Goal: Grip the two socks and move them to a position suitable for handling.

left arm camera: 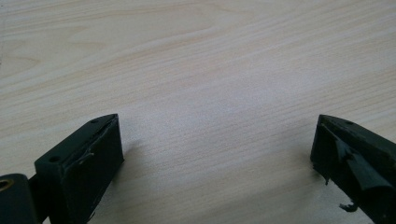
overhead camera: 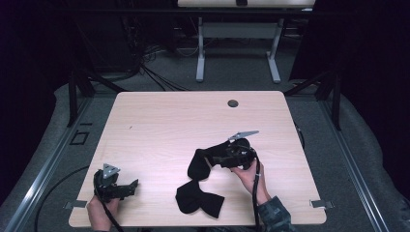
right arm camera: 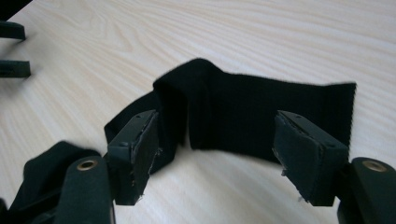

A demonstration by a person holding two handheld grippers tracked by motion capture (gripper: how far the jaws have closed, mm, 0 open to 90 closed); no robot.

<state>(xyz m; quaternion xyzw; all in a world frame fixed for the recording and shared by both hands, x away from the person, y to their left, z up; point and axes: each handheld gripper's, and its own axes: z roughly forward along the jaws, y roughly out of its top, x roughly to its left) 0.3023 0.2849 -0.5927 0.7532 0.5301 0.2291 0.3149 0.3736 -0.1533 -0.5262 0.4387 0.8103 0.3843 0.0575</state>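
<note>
Looking down from the high view, we see a pale wooden table with a black sock lying toward its five o'clock area, and a second black sock just at six o'clock of the first, close to the near edge. Whether the two socks touch we cannot tell from here.

We find the right gripper at the upper sock, held by the person's right hand, which comes in from the bottom edge. In the right gripper view its fingers stand spread, with the sock lying on the wood just beyond them: a dark band running from nine o'clock to three o'clock, bunched into a raised fold near its middle. The pads press on nothing; bare table shows in the gap between them. The sock's cut edge ends at two o'clock of the right-hand finger.

We find the left gripper well apart from both socks, at the table's seven o'clock corner, in the person's left hand. In the left gripper view its fingers are spread wide over bare wood grain, with nothing between them.

A small round grommet sits near the table's far edge, at about one o'clock of the socks.
</note>
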